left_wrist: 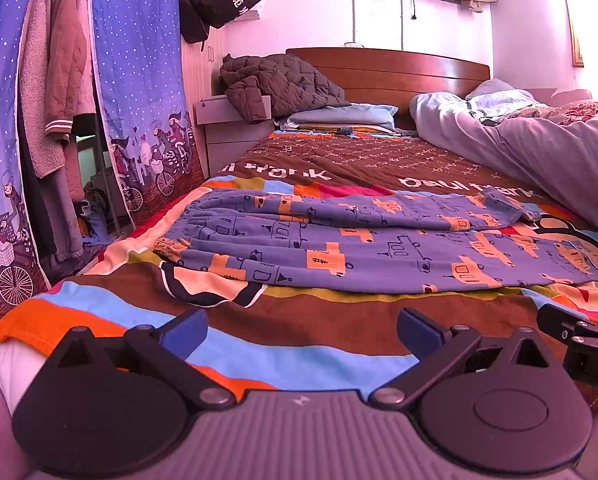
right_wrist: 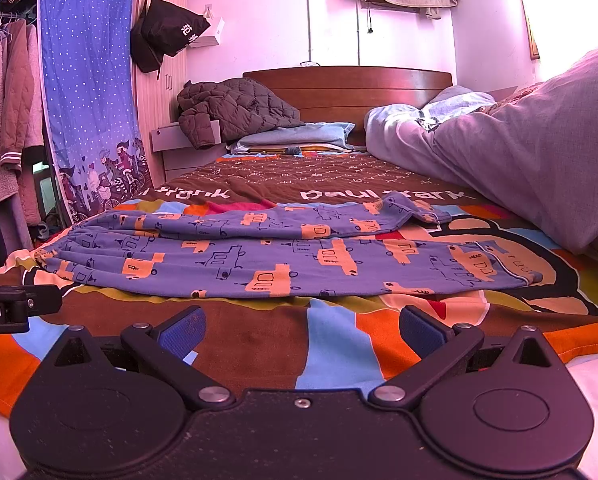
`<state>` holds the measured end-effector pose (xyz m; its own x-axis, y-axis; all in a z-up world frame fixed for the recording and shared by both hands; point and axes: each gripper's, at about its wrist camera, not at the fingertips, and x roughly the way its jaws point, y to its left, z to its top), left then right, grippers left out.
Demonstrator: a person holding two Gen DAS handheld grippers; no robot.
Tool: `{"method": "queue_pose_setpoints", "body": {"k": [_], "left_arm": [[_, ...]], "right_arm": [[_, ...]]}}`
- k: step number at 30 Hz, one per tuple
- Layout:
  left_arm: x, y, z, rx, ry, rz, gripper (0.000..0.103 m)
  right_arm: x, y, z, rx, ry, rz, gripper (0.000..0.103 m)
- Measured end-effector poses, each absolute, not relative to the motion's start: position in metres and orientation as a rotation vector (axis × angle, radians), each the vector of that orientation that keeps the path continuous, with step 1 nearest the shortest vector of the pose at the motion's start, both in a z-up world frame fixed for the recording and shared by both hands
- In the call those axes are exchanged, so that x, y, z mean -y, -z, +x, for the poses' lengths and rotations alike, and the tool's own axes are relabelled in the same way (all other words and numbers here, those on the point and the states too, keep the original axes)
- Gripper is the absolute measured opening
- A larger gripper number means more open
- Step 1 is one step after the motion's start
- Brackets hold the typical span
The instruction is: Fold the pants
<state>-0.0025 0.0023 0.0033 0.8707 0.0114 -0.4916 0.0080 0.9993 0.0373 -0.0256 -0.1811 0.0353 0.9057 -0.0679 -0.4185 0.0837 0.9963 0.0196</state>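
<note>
The pants (left_wrist: 379,248) lie flat on the bed (left_wrist: 299,332), spread sideways just ahead of both pairs of fingers; the waistband (left_wrist: 171,246) is ahead and to the left of the left gripper (left_wrist: 301,330), and the leg ends trail off to the right, the near cuff (right_wrist: 527,276) ahead and to the right of the right gripper (right_wrist: 303,330). Both grippers rest low over the bedspread (right_wrist: 327,352) near its front edge, side by side; each has its fingers spread wide with nothing between them, and neither touches the cloth.

The pants look like thin, printed cotton; judged from the way they drape and wrinkle, they should be light, limp and without any stiffness, so any pinched part will lift while the rest sags and drags; they are not fragile; the bedspread beneath is also soft, so a low pinch may catch it too.

The two legs lie apart, the far leg (right_wrist: 259,216) beyond the near one and slightly angled. A sensible hold would be the gathered waistband for the left fingers, where the elastic gives a thicker ridge to bite, and the hemmed cuff for the right fingers; gripping both ends together should keep the cloth taut enough to carry one leg over the other without bunching.
</note>
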Motion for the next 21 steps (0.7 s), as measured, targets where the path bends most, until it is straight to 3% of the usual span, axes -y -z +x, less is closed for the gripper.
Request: {"method": "queue_pose_setpoints", "body": {"k": [21], "left_arm": [[-0.0005, -0.0033, -0.0025, -0.510, 0.000, 0.042, 0.103]], "right_arm": [[0.1821, -0.0336, -0.0253, -0.434, 0.079, 0.037, 0.102]]}}
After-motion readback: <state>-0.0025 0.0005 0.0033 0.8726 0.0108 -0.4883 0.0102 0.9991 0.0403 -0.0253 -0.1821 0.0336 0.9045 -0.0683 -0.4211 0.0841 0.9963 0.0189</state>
